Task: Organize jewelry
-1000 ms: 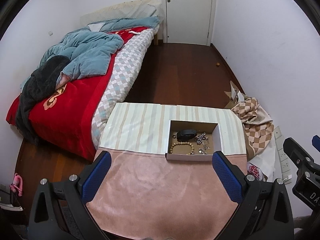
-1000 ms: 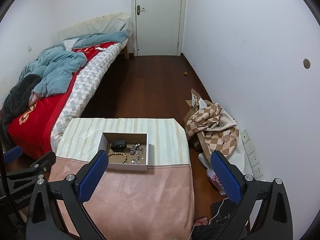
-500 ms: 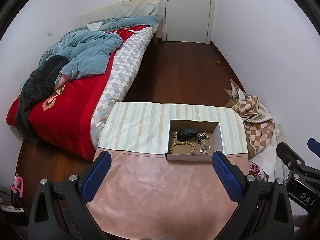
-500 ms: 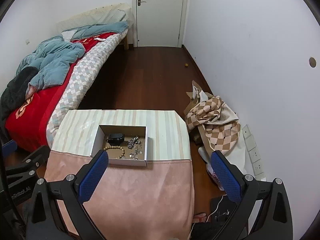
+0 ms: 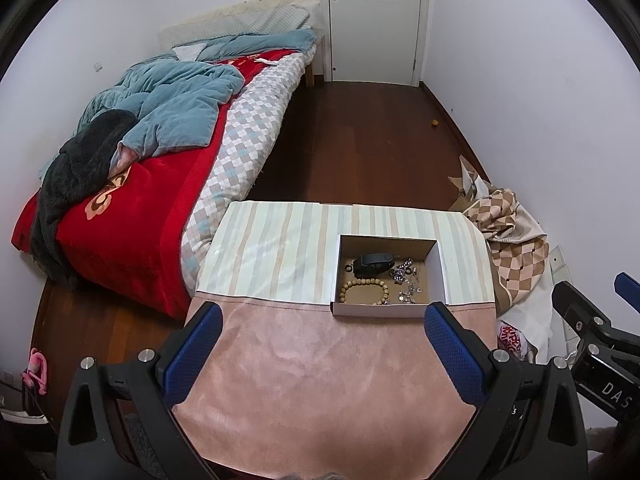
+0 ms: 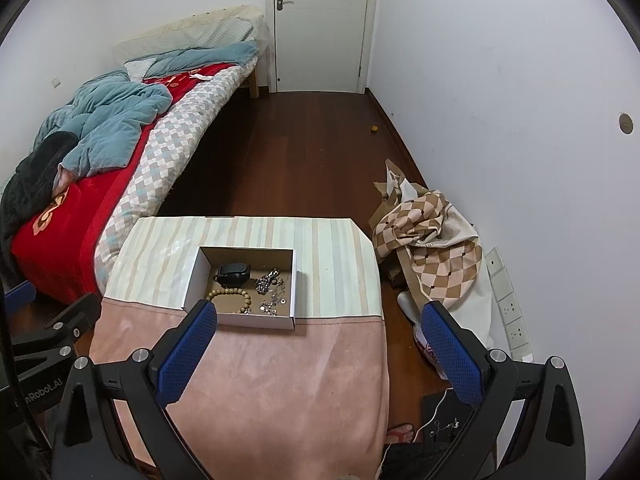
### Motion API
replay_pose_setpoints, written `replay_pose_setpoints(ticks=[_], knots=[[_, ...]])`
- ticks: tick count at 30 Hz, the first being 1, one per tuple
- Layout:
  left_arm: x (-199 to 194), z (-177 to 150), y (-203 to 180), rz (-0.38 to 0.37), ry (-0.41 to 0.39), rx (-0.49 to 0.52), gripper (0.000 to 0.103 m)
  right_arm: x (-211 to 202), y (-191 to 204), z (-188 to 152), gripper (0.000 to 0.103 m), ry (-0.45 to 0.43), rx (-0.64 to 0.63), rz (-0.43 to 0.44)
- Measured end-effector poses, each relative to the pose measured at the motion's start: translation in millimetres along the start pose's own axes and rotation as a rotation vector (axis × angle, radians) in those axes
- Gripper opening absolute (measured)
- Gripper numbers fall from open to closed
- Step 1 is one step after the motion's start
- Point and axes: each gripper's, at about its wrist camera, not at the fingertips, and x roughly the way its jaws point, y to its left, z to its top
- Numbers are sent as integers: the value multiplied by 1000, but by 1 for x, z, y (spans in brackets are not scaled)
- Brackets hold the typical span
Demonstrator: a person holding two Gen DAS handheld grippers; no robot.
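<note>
An open cardboard box (image 5: 437, 272) (image 6: 192, 278) sits on the table where the striped cloth meets the pink cloth. In it lie a wooden bead bracelet (image 5: 365, 285) (image 6: 229, 294), a black wristband (image 5: 373, 263) (image 6: 233, 272) and a heap of small silver jewelry (image 5: 406, 278) (image 6: 271, 288). My left gripper (image 5: 322, 316) is open and empty, high above the pink cloth, in front of the box. My right gripper (image 6: 318, 312) is open and empty, high above the table's right front part.
The table carries a pink cloth (image 5: 320, 392) (image 6: 260, 380) in front and a striped cloth (image 5: 276, 248) (image 6: 336, 264) behind. A bed (image 5: 132, 184) stands to the left. A checkered cloth pile (image 6: 432, 240) lies on the floor right of the table by the wall.
Both grippers have risen and drifted slightly, so the table and box sit a little lower in the views. Both stay open. The box contents have not moved.
</note>
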Motion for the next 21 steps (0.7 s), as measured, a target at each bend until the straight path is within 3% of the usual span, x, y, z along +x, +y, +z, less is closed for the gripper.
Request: replay_pose_setpoints(ticks=[21], knots=[[-8,-1,0,-2,-10,-1,103,-1,1,-5,103,4,-6,4]])
